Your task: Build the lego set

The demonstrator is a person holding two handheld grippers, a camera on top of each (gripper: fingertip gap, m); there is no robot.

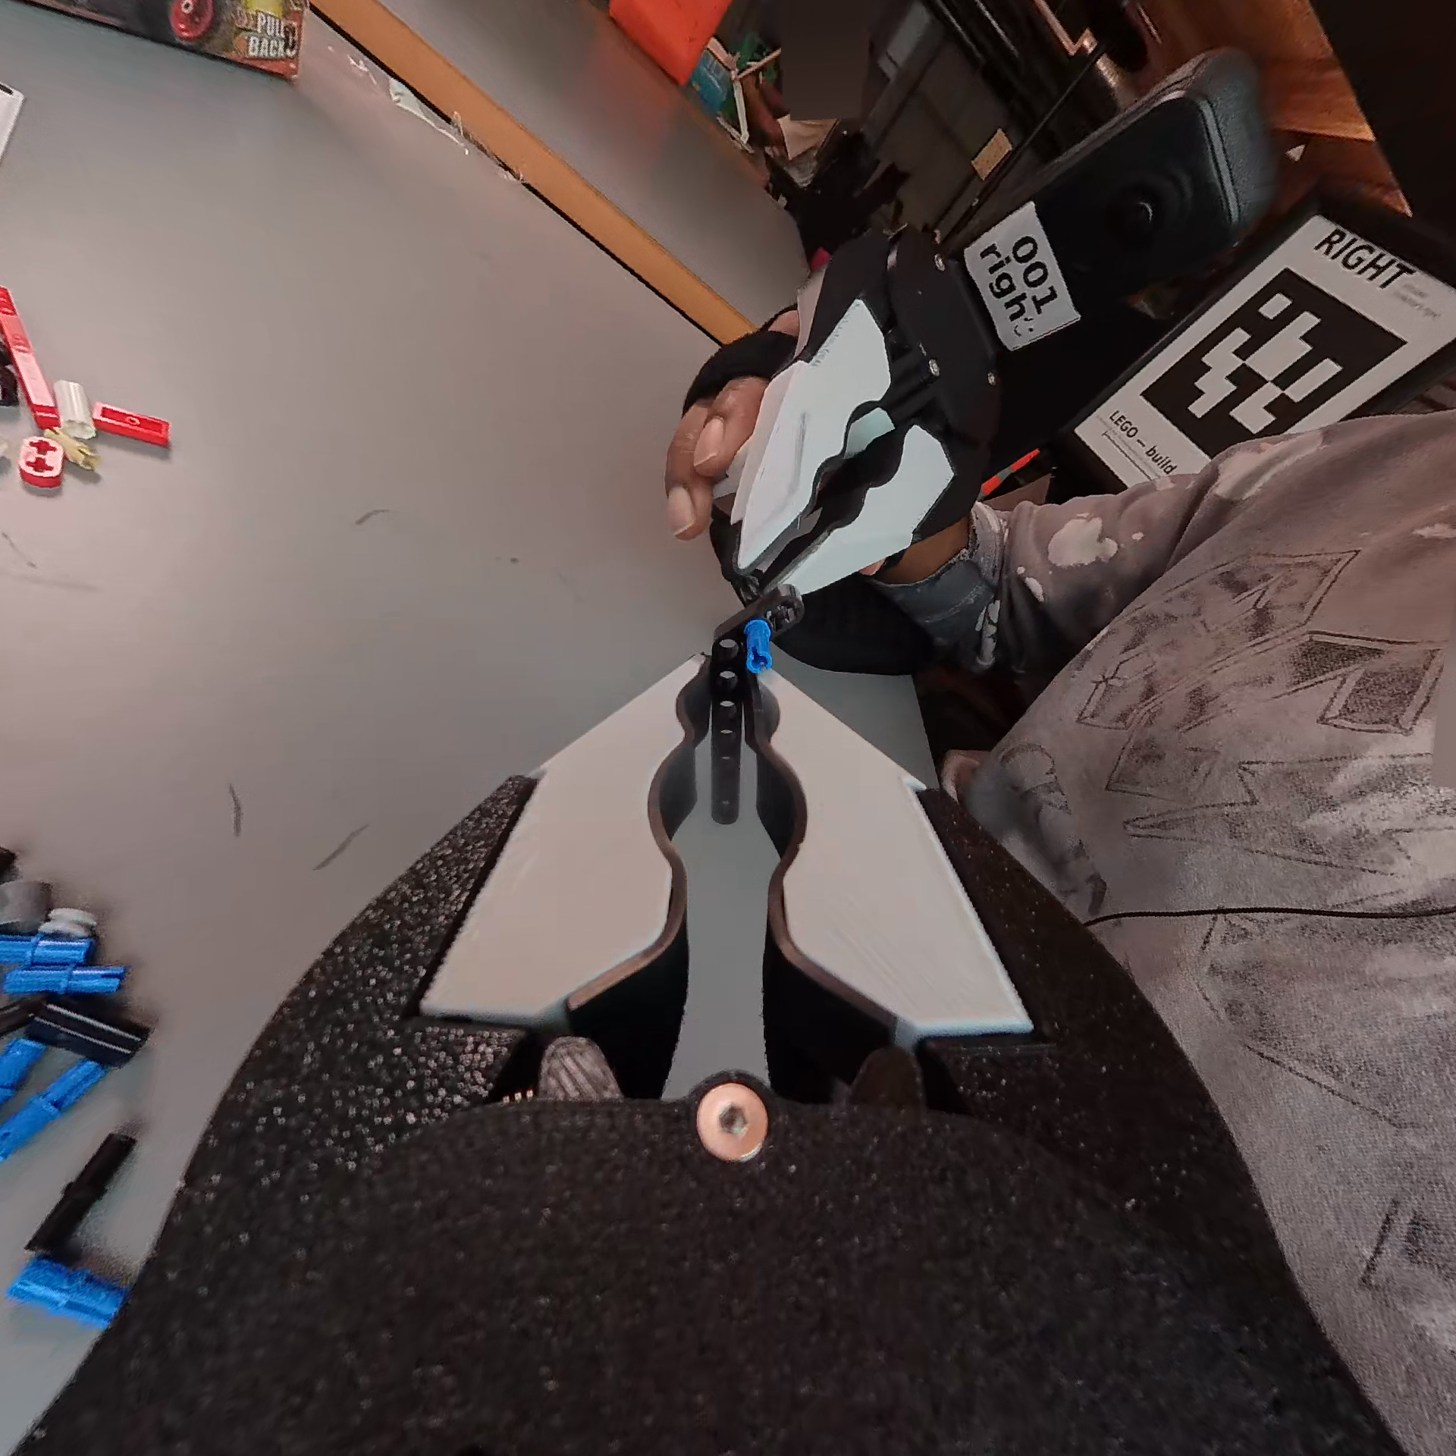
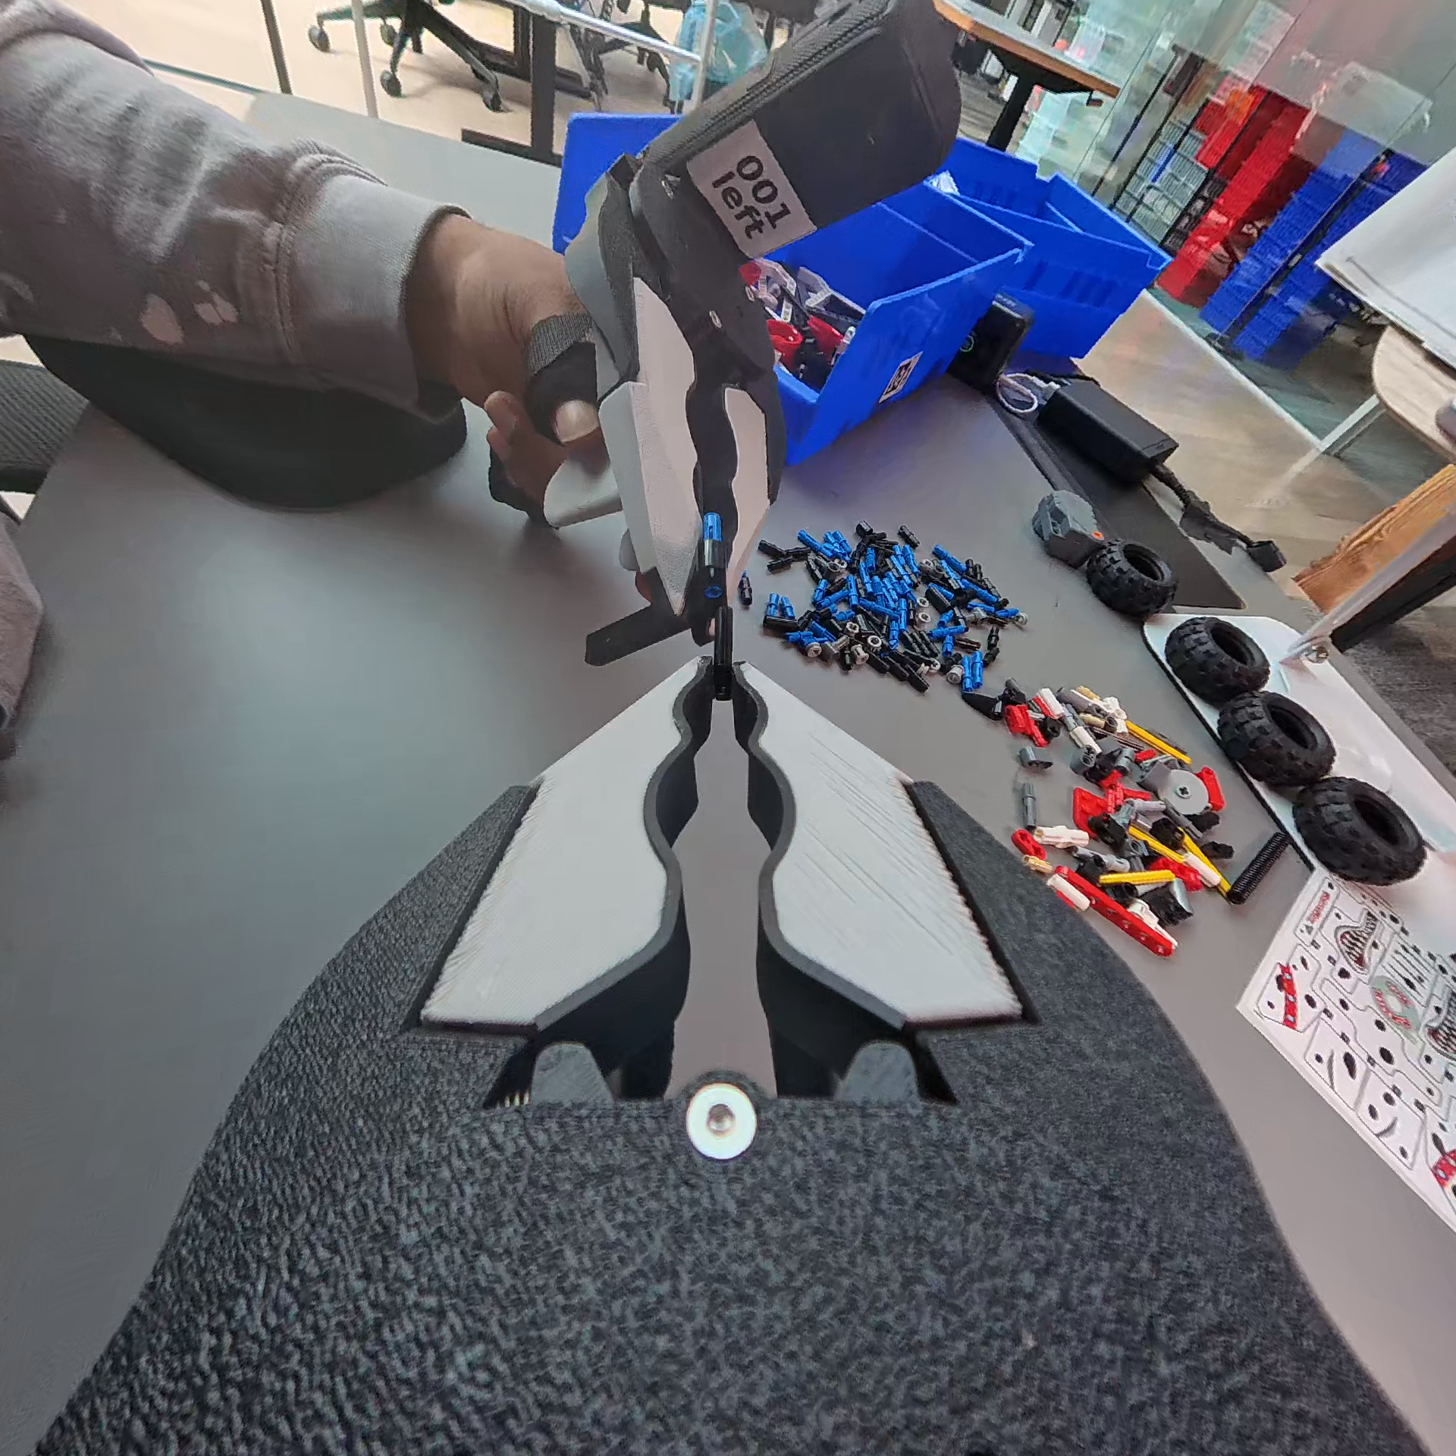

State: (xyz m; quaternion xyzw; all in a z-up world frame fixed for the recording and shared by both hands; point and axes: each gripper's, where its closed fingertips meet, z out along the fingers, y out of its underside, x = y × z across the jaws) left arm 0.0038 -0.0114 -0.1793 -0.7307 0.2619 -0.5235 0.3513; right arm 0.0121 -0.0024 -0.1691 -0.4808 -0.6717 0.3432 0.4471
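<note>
My left gripper [image 1: 726,685] is shut on a long black beam with holes [image 1: 726,748] that lies along its fingers. A blue pin [image 1: 756,642] sticks out of the beam's far end. My right gripper [image 2: 721,685] is shut on a small black piece [image 2: 721,658] and holds it against that end of the beam. Both are held above the grey table [image 1: 354,394]. In the right wrist view the left gripper [image 2: 709,607] comes down from above with the beam and blue pin [image 2: 711,536]. In the left wrist view the right gripper [image 1: 768,599] comes in from the upper right.
A pile of blue and black pins [image 2: 882,607] and mixed red, yellow and grey parts [image 2: 1119,827] lie to the right, beside several black tyres [image 2: 1276,741] and a sticker sheet [image 2: 1371,1024]. Blue bins [image 2: 906,315] stand behind. Red parts [image 1: 47,394] and blue pins [image 1: 55,985] lie left.
</note>
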